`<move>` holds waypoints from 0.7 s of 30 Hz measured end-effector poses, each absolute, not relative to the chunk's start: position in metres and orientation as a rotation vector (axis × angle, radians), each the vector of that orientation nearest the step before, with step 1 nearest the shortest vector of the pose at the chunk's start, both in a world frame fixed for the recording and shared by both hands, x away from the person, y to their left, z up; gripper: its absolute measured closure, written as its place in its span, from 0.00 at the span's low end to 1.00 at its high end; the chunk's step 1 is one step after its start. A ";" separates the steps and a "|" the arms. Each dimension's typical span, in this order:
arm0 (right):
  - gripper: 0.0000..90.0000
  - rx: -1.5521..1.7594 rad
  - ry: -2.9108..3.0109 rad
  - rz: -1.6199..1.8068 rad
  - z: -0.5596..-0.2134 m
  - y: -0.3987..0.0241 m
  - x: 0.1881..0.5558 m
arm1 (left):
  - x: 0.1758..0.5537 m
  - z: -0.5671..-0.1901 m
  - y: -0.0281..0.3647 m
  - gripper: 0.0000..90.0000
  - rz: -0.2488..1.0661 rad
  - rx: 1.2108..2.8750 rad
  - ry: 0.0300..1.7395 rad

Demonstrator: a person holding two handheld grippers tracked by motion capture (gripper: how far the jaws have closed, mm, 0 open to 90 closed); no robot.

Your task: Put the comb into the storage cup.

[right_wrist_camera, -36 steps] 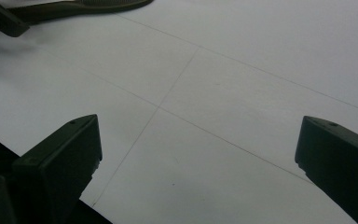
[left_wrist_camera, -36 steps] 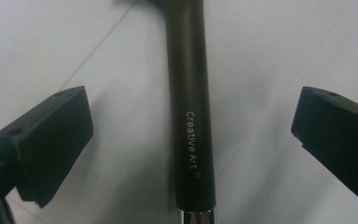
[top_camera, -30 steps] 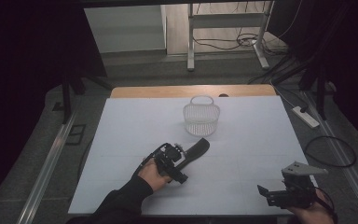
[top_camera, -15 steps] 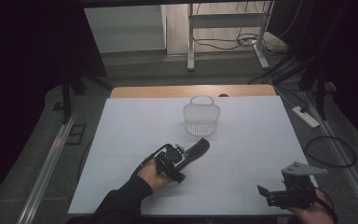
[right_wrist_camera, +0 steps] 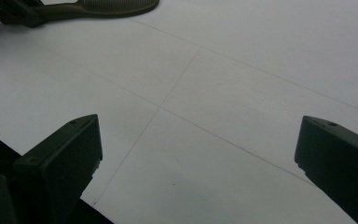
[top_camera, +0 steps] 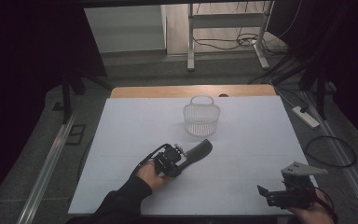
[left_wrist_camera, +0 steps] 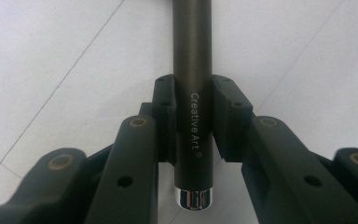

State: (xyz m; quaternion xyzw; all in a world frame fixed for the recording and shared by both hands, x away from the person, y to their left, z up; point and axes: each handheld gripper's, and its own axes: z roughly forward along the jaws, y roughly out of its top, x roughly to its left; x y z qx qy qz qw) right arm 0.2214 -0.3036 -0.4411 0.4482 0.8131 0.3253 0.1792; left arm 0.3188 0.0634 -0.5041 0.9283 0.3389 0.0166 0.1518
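Now the left gripper point(left_wrist_camera: 192, 116), jaws just closing, is clamping a brush point(left_wrist_camera: 192, 70) handle on the table point(top_camera: 242, 140). Nearby, the right gripper point(right_wrist_camera: 196, 154) is hovering with jaws spread wide.

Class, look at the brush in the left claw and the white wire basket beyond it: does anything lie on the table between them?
Nothing visible does. The left claw has just been closing on the brush handle, and only bare white table separates the brush head from the basket.

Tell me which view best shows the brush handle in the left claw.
The left gripper view: the handle fills it, both pads against it. The high view shows the whole brush, small. The right gripper view catches its head far off.
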 end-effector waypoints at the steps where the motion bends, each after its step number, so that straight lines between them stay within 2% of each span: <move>1: 0.01 1.267 2.300 0.919 -0.441 -0.304 0.221 | 0.319 -0.504 0.064 0.80 0.045 2.662 0.972; 21: 0.01 1.265 2.298 0.923 -0.441 -0.304 0.221 | 0.315 -0.492 0.070 0.81 -0.008 2.550 0.880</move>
